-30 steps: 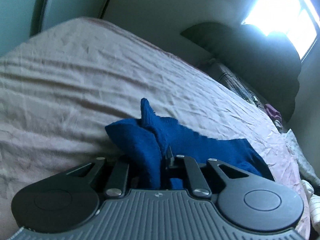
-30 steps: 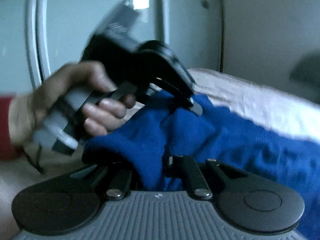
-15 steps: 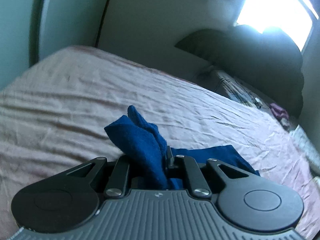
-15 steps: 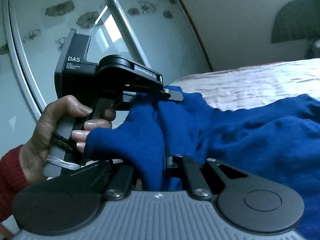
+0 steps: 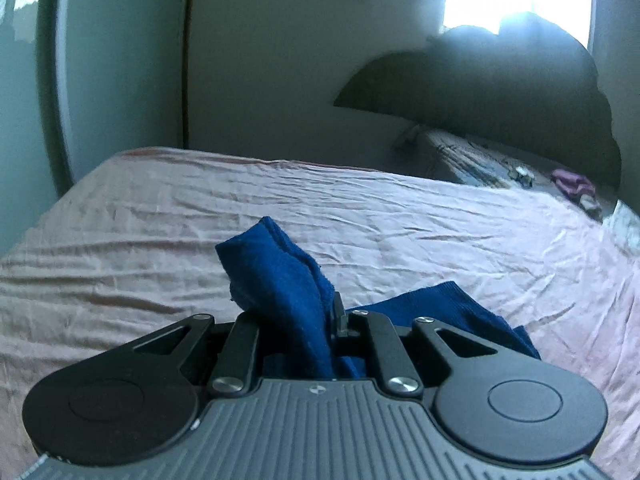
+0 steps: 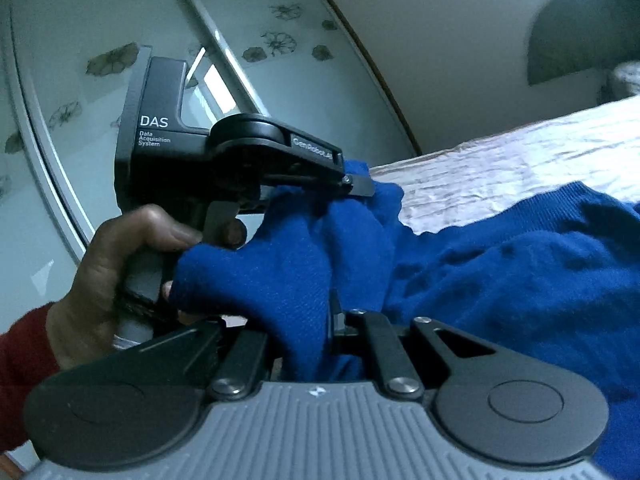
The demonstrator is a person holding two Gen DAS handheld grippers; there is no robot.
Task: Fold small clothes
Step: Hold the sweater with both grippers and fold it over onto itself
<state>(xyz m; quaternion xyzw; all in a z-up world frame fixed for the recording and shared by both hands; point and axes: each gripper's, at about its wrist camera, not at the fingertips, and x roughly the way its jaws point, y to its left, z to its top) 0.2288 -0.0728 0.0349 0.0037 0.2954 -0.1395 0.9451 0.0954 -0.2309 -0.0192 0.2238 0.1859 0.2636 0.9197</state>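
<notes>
1. On your left hand-held gripper [image 6: 362, 188], seen from the right wrist camera, you can read "DAS" with "Data Acquisition System" beneath it on the black body; the white lettering on the arm nearer the jaws is too blurred to make out.
2. Your left hand-held gripper [image 5: 330, 312] is clenched on a bunched fold of the blue garment [image 5: 288, 280], which stands up out of the nearly closed jaws.
3. Your right hand-held gripper [image 6: 332, 312] is also clenched on the blue garment [image 6: 500, 264], with cloth wedged between its jaws.
4. The two gripped folds sit just beside each other, and your left hand [image 6: 104, 280], in a red sleeve [image 6: 20, 368], holds the left tool's handle.
5. The rest of the garment trails to the right over the bed [image 5: 440, 232], which has a wrinkled pink sheet.
</notes>
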